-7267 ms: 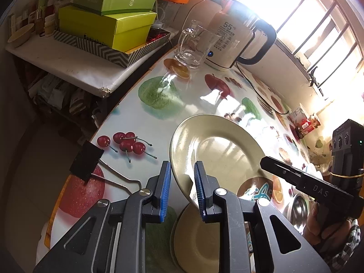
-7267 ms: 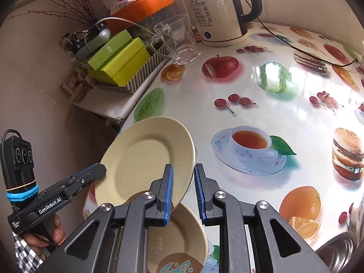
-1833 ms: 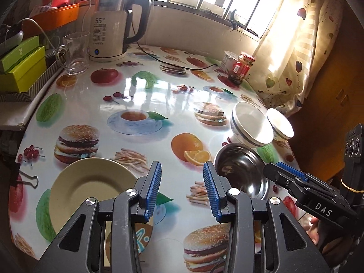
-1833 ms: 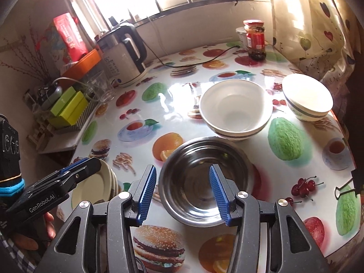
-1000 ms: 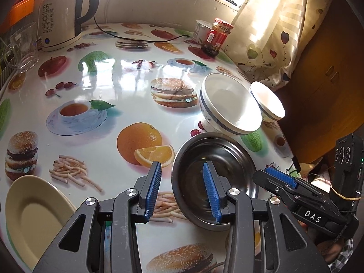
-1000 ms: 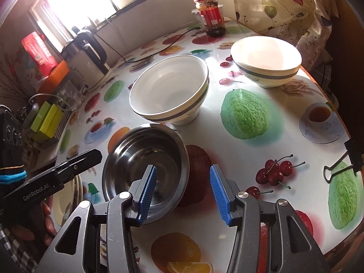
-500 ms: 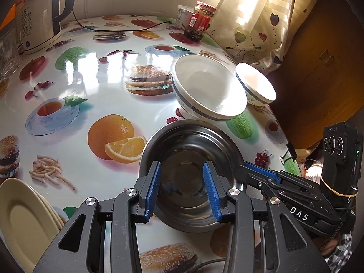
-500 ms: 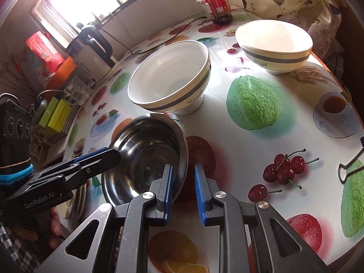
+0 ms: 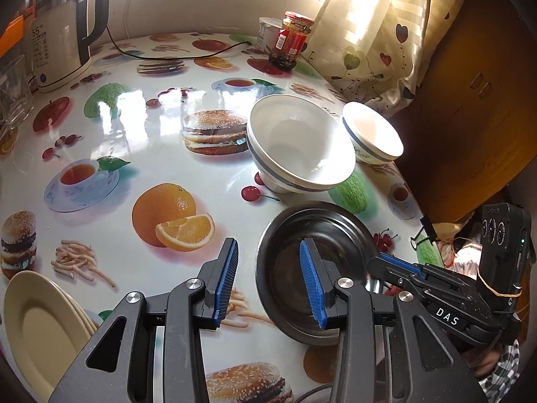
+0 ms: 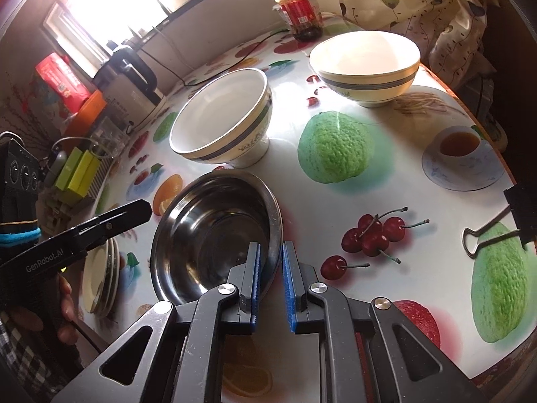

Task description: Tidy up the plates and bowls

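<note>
Right claw clamped on the near rim of the steel bowl, one pad inside, one outside. Left claw apart, empty, hovering over the steel bowl's left edge. Steel bowl low on the bench, just beside the big bowl; small bowl further off by the bench edge; plates stacked at the left.

Probably the step: lift and nest the steel bowl with the others. Best lifted straight up first, kept level, since a thin slick rim could pivot between the pads. Worth clearing the big bowl's rim before swinging across. Lower gently, then release only once seated. Left claw better kept clear.
</note>
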`<state>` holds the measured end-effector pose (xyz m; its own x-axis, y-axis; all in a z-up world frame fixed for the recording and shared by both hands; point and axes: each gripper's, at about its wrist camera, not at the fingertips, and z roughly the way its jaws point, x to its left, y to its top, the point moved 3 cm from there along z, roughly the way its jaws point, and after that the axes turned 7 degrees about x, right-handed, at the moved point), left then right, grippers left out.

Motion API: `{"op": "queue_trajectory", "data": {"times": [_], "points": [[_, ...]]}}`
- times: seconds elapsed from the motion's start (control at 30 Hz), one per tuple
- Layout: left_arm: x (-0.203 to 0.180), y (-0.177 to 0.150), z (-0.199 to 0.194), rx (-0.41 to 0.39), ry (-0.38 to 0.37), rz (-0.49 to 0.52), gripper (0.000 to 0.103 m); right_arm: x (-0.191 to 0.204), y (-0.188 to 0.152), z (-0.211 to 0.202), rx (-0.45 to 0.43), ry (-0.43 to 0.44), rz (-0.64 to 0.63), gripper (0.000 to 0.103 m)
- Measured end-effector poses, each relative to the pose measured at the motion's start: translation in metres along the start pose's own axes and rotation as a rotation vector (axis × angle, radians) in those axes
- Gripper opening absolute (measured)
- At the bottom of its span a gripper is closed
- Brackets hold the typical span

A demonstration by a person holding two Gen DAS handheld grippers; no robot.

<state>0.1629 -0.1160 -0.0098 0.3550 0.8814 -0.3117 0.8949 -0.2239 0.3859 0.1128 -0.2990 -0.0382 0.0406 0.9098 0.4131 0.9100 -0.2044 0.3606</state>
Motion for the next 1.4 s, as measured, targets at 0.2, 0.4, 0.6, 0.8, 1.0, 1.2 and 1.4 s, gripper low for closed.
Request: {"op": "queue_trajectory", "data": {"times": [0.2,0.4,0.6,0.8,1.0,1.2,1.4], "points": [[-0.002,0.012,-0.004,-0.012,0.031,0.005,0.040,-0.011,0.001,-0.007,-0.002,-0.010,0.025,0.013],[0.002,0.032,-0.012,-0.047,0.029,-0.019,0.040,-0.020,0.007,-0.022,-0.023,0.000,0.053,0.016],[0.010,0.051,-0.014,-0.070,0.004,-0.048,0.040,-0.017,0.036,-0.037,-0.064,0.018,0.047,0.019],[0.009,0.067,-0.005,-0.061,-0.021,-0.032,0.040,-0.006,0.070,-0.028,-0.068,0.020,0.044,0.027],[0.013,0.082,0.004,-0.060,-0.052,-0.040,0.039,0.002,0.094,-0.012,-0.048,0.030,0.058,0.029],[0.015,0.090,0.016,-0.040,-0.062,-0.041,0.039,0.006,0.107,0.003,-0.032,0.021,0.070,0.029],[0.019,0.093,0.025,-0.026,-0.064,-0.048,0.039,0.007,0.114,0.014,-0.018,0.014,0.075,0.029]]}}
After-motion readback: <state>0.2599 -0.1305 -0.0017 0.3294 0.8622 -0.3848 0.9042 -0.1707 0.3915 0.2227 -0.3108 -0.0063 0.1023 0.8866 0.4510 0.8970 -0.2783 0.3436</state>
